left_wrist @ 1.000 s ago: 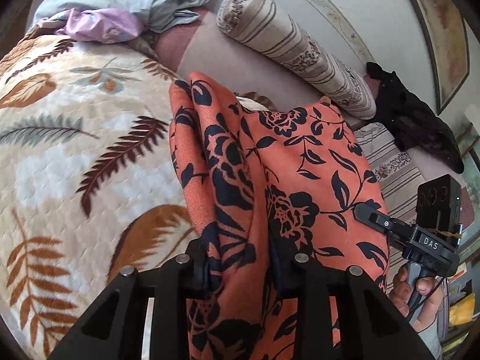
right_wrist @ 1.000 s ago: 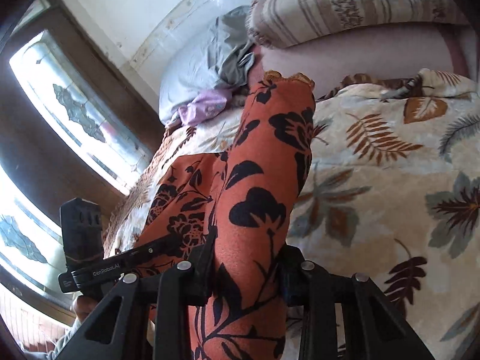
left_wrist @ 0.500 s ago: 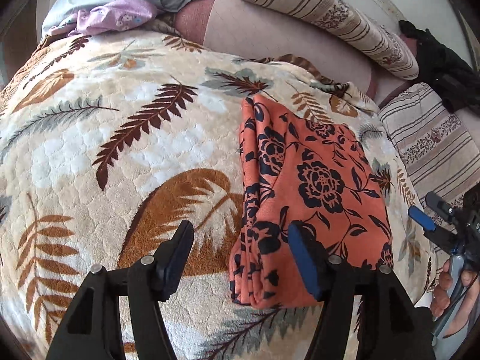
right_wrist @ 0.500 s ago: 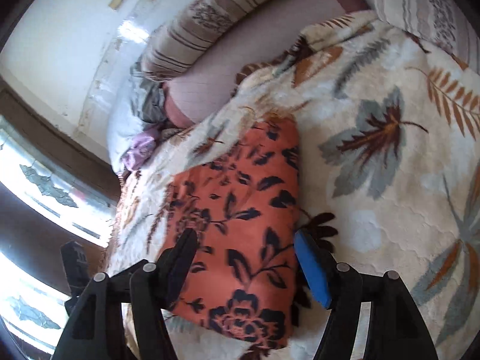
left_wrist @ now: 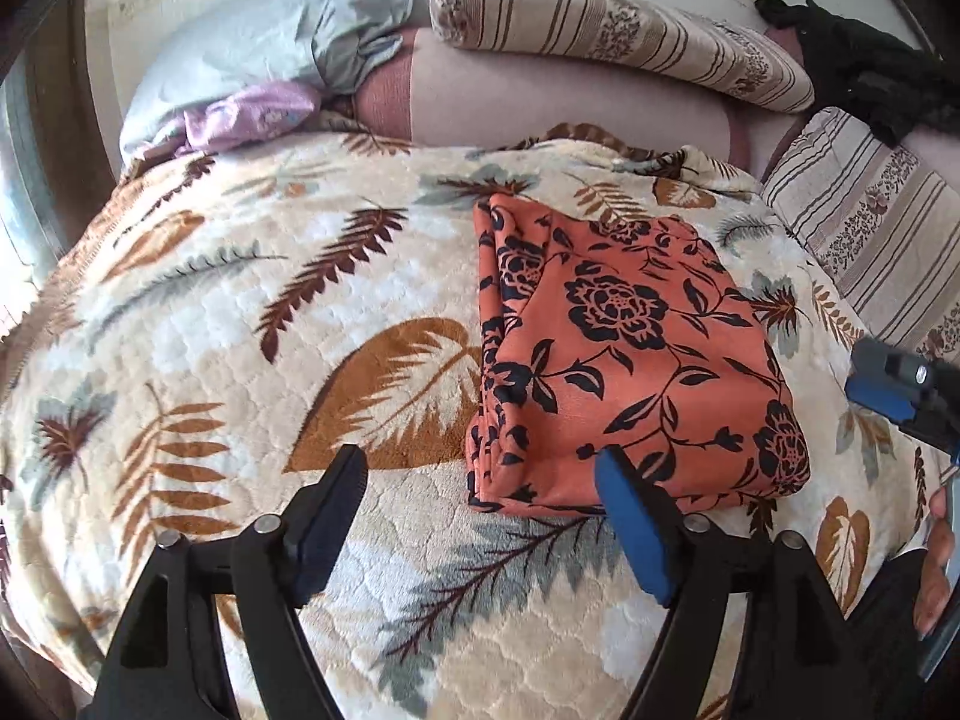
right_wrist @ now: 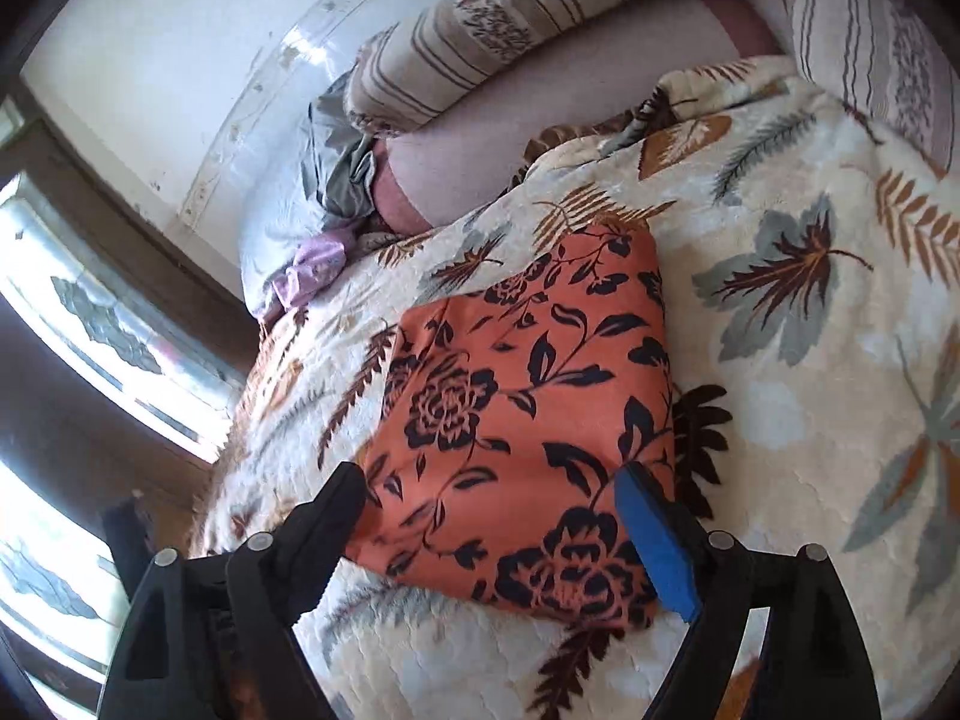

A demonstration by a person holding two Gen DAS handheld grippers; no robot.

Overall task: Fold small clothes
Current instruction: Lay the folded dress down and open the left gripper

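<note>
Both the left gripper (left_wrist: 480, 492) and right gripper (right_wrist: 498, 516) hang with fingers spreading wider and pinching nothing, just short of the orange floral garment (left_wrist: 624, 354), which lies folded into a neat rectangle on the leaf-patterned blanket (left_wrist: 240, 324), so this piece looks done

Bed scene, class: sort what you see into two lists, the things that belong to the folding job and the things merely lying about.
Belongs to the job:
- orange floral garment, folded on the leaf-print blanket
- left gripper, jaws opening, nothing between them
- right gripper, jaws opening over the garment's near edge

Just lying about:
- striped bolster
- lilac cloth
- grey pillow
- black clothing
</note>
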